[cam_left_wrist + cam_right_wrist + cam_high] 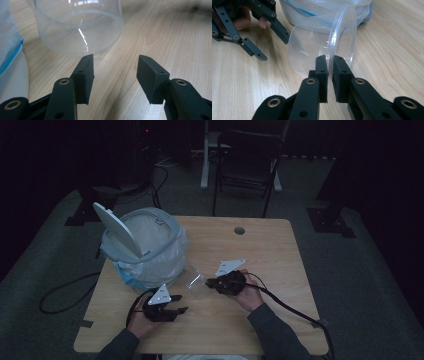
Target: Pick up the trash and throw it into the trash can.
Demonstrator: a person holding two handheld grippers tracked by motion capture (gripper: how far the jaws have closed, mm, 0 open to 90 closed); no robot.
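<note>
A clear plastic cup [194,281] lies on its side just above the wooden table [265,260], with its mouth toward my right gripper [209,283]. In the right gripper view the two jaws of that gripper [330,62] pinch the cup's rim [342,37], one inside and one outside the wall. My left gripper [183,303] rests low near the table's front, just short of the cup's base. Its jaws [113,67] stand apart with bare wood between them, and the cup [80,27] is ahead of them, untouched. The left gripper [275,49] also appears spread in the right gripper view.
A white bin [150,245] lined with a clear bag and with its flap lid [117,227] tilted up stands at the table's back left, close behind the cup. A round cable hole [239,230] is near the far edge. A chair [247,160] stands beyond the table.
</note>
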